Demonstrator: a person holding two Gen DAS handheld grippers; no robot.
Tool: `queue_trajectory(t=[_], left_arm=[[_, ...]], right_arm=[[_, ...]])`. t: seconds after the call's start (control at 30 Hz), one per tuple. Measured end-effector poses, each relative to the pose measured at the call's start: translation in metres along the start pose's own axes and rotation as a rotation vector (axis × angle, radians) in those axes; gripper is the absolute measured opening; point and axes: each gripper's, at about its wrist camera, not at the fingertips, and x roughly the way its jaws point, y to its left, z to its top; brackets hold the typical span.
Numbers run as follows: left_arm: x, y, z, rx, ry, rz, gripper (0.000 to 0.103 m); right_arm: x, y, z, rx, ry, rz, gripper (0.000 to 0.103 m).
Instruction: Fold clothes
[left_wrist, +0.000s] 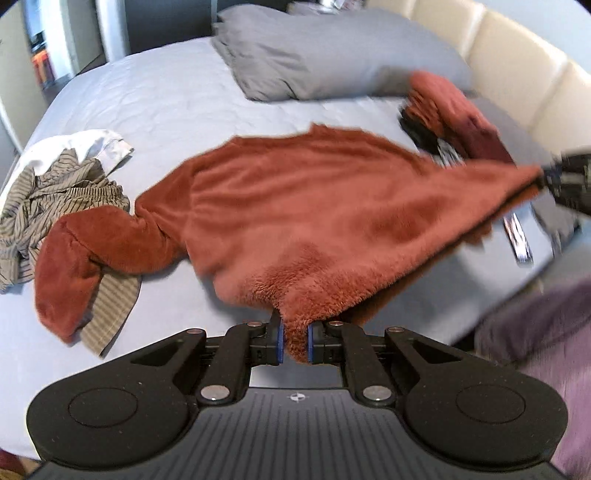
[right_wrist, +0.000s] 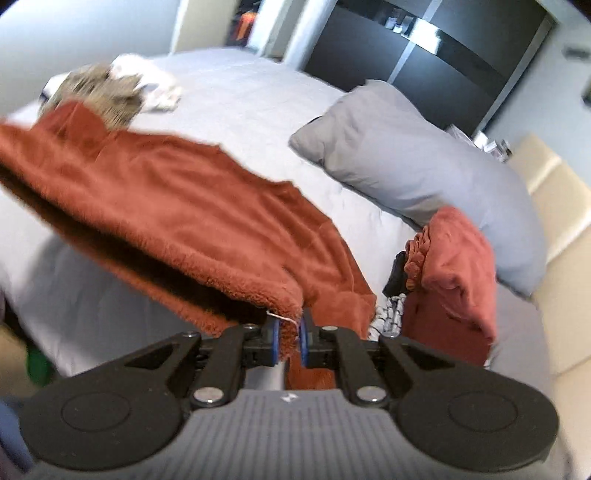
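Each claw, left (left_wrist: 294, 341) and right (right_wrist: 288, 341), pinches one rust fleece garment (left_wrist: 314, 206); two grey pillows (left_wrist: 332, 51).

My left camera looks down close over the bed's (left_wrist: 155, 96) near edge. My right camera looks toward the headboard (right_wrist: 554, 206). Both show the grey pillow (left_wrist: 332, 51).

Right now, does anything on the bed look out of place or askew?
Yes. The rust fleece top hangs stretched between the left gripper and right gripper, but its sleeve trails over the crumpled striped garment. A loose white thread dangles at the right-hand corner.
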Motion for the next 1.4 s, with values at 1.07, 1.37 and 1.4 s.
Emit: queue_trajectory(t=[1.07,1.37,1.4], left_arm=[[0.178,-0.014,-0.088,0.059,0.477,-0.051,0.049],[0.152,0.002,-0.096,0.018,0.464,-0.098,0.052],[0.155,0.002,-0.096,0.021,0.469,-0.097,0.052]], right_arm=[[0.151,0.064,-0.116,-0.056,0.511,0.307,0.039],[0.129,0.047,-0.11,0.001,0.507,0.352,0.042],[0.127,0.05,-0.11,-0.001,0.511,0.357,0.042]])
